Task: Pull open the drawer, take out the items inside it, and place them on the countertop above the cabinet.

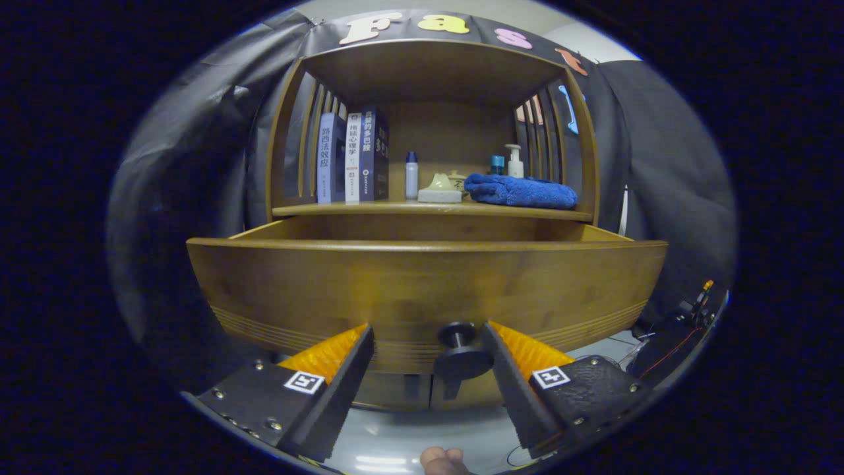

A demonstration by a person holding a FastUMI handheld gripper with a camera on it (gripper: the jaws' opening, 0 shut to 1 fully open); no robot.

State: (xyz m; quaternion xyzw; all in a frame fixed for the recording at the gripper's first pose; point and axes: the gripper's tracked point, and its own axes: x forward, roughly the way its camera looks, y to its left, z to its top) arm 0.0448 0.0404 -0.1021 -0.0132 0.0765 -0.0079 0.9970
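A wooden drawer (422,284) stands pulled out of the cabinet, its front panel right ahead of me. Its round dark knob (461,349) sits between my fingers, close to the right one and apart from the left. My gripper (427,336) is open, nothing pressed between its fingers. The drawer's inside is hidden behind the front panel. Above the drawer runs the countertop (395,210), a wooden shelf with a slatted hutch around it.
On the countertop stand three books (353,158) at the left, a small white bottle (411,175), a pale soap dish (440,189), a folded blue towel (521,191) and a pump bottle (514,161). Cables (686,316) lie low right. A fingertip (442,460) shows below my fingers.
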